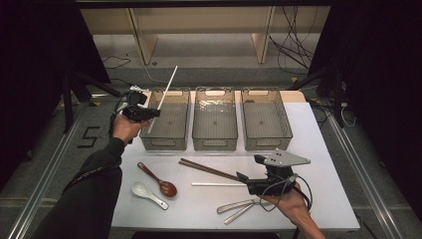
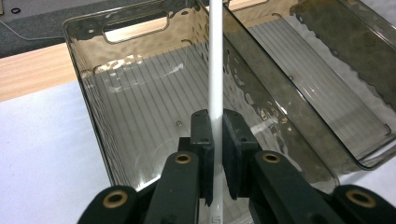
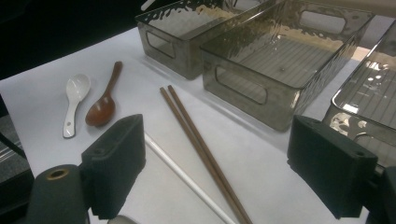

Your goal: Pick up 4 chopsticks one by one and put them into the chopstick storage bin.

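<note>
Table: white tabletop (image 1: 328, 149) with a wooden strip along its far edge, dark floor and cables beyond.
Bins: three clear smoky bins stand in a row at the far side, left bin (image 1: 166, 119), middle bin (image 1: 215, 119), right bin (image 1: 266, 119).
Left gripper (image 1: 157, 113): held over the left bin's near-left corner, jaws clenched on a white chopstick (image 2: 215, 70), which rises steeply above the bin.
Right gripper (image 3: 215, 172): low over the table's near right, jaws spread wide with nothing between the pads.
Second white chopstick (image 3: 187, 179): lies flat on the table beneath the right gripper, beside the brown chopsticks (image 3: 201, 144).
Spoons: white spoon (image 1: 147, 193) and brown spoon (image 1: 159, 180) lie near left.
Metal utensils (image 1: 239, 208): near edge, by the right hand.
</note>
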Motion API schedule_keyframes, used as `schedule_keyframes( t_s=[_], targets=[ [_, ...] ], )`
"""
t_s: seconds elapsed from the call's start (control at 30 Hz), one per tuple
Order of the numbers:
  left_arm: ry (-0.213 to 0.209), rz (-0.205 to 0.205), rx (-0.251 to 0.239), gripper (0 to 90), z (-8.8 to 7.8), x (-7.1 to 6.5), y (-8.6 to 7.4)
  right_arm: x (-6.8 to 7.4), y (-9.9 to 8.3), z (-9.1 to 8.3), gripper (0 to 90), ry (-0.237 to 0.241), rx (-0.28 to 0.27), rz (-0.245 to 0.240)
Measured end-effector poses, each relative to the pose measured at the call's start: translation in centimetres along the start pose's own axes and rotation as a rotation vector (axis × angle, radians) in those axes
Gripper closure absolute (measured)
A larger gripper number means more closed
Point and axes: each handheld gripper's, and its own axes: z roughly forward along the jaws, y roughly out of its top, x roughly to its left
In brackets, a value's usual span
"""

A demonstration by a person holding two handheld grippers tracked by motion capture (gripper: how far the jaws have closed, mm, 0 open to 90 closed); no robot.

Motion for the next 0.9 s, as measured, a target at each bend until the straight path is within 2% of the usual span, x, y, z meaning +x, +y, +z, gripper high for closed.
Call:
schedule_keyframes(
  t_s=[0.17,0.23,0.5,0.53,0.63,0.7,0.9],
  targets=[
    [0.017,-0.026,0.002,82.6,0.6,0.5,-0.5,0.1,0.0,0.0,19.8,0.010,0.004,-0.002],
    [0.024,-0.016,0.017,82.5,1.0,0.6,-0.7,0.1,-0.1,0.1,19.9,0.015,0.008,-0.006],
    [0.039,-0.030,0.018,81.7,1.6,0.7,-1.1,0.2,0.0,0.2,19.9,0.023,0.014,-0.011],
    [0.041,-0.041,0.021,80.1,1.6,0.7,-1.1,0.2,0.0,0.2,19.9,0.023,0.016,-0.012],
    [0.039,-0.035,0.023,65.8,1.6,0.5,-1.1,0.3,-0.1,0.2,19.8,0.027,0.019,-0.014],
    [0.030,-0.044,0.016,62.3,1.2,0.4,-1.1,0.3,-0.1,0.2,19.8,0.027,0.019,-0.016],
    [-0.041,0.025,0.009,45.3,-0.4,-1.4,-1.4,0.1,-0.1,0.1,19.8,0.026,0.017,-0.011]
  ],
)
